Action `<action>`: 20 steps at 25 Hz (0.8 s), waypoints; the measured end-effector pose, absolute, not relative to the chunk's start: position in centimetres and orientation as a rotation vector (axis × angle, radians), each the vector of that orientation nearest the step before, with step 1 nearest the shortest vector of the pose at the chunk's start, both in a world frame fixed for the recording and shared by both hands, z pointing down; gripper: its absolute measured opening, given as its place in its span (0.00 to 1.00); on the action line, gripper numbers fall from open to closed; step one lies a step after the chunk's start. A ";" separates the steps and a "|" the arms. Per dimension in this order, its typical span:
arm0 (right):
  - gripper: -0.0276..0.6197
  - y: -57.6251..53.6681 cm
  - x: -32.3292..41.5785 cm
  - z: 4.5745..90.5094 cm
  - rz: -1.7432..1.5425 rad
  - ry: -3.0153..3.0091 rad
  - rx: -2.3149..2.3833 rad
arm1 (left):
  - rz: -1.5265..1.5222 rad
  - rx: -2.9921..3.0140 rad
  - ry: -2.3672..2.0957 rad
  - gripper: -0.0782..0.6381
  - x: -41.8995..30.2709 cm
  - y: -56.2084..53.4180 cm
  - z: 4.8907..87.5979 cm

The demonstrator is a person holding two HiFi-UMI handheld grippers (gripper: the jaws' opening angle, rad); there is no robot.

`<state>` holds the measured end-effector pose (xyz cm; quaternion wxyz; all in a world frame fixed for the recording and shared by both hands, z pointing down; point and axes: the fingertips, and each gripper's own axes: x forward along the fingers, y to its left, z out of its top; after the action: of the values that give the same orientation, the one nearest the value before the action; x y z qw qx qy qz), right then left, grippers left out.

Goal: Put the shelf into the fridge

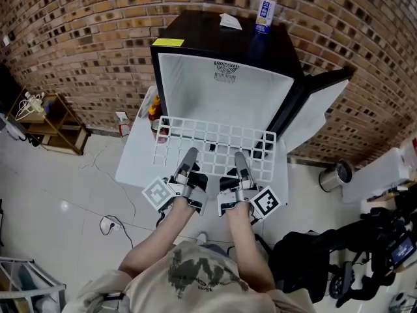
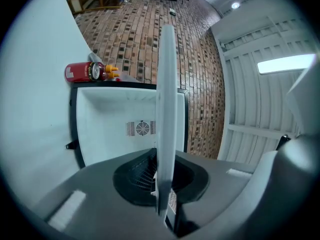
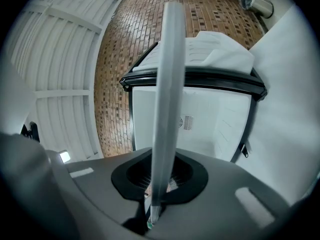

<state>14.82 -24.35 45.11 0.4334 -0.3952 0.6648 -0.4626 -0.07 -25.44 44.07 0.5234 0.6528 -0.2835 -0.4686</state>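
At the open fridge point(image 1: 225, 93), I hold the white shelf point(image 1: 218, 139) flat, its far edge near the opening; left gripper point(image 1: 191, 155) and right gripper point(image 1: 240, 157) both have jaws closed on its near edge.

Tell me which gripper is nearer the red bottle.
Left. The left gripper clamps the shelf on the side by the red bottle; the right gripper clamps it farther right.

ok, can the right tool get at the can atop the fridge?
Probably not: the right tool is shut on the shelf, so the can is out until it lets go.
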 end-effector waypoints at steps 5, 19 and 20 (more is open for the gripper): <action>0.09 -25.7 15.6 45.2 -1.166 1.655 -0.982 | -1.137 1.561 -0.691 0.12 0.6 -26.6 43.8; 0.09 -28.0 14.6 44.9 -1.168 1.655 -0.996 | -1.123 1.551 -0.683 0.12 -0.4 -29.1 43.8; 0.09 -28.3 14.5 44.8 -1.164 1.653 -1.002 | -1.121 1.553 -0.678 0.12 -0.5 -29.4 43.7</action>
<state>14.51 -28.27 44.84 0.4281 -0.4012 0.6621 -0.4663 -0.46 -29.36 43.68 0.5270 0.6497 -0.2835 -0.4689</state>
